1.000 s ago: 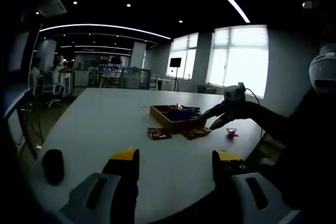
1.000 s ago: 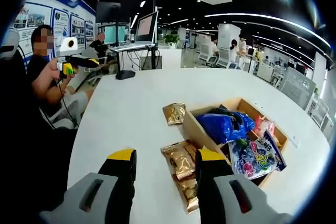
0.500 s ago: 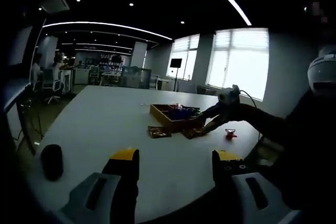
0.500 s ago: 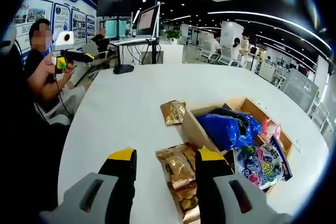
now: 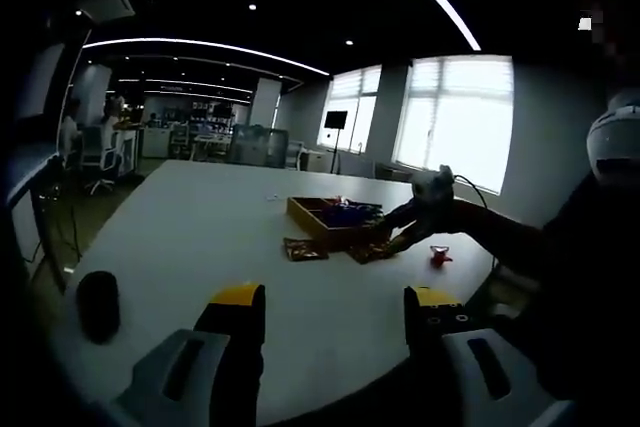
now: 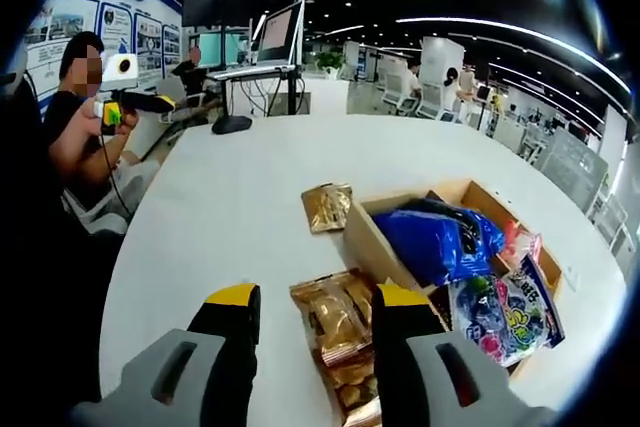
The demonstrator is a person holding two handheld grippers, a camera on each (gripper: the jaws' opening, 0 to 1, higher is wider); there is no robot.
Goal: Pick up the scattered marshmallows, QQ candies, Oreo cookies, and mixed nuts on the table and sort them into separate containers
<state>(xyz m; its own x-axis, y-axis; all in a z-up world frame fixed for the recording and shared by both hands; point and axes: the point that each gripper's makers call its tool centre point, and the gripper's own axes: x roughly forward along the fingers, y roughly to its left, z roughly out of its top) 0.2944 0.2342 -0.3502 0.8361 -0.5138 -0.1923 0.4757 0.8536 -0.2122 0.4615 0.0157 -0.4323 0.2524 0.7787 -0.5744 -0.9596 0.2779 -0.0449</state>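
Observation:
My right gripper (image 6: 318,299) is open, its yellow-tipped jaws standing on either side of a gold nut packet (image 6: 335,325) lying on the white table (image 6: 230,207). A second gold packet (image 6: 327,207) lies further off, beside a wooden box (image 6: 362,239). The box holds a blue bag (image 6: 436,237), a colourful candy bag (image 6: 505,312) and a pink bag (image 6: 520,243). My left gripper (image 5: 335,299) is open over the table's near edge, far from the box (image 5: 318,215). In the left gripper view the right gripper (image 5: 398,232) reaches over the packets (image 5: 372,252).
A small red thing (image 5: 440,253) lies on the table right of the packets. A black mouse (image 5: 97,305) sits near the left edge. In the right gripper view, the left gripper (image 6: 135,102) is held up by a hand at the far left; monitors (image 6: 280,37) stand beyond the table.
The right gripper has moved a little forward and left along the nut packet, so the box sits further right in its view. The left gripper's view has barely shifted.

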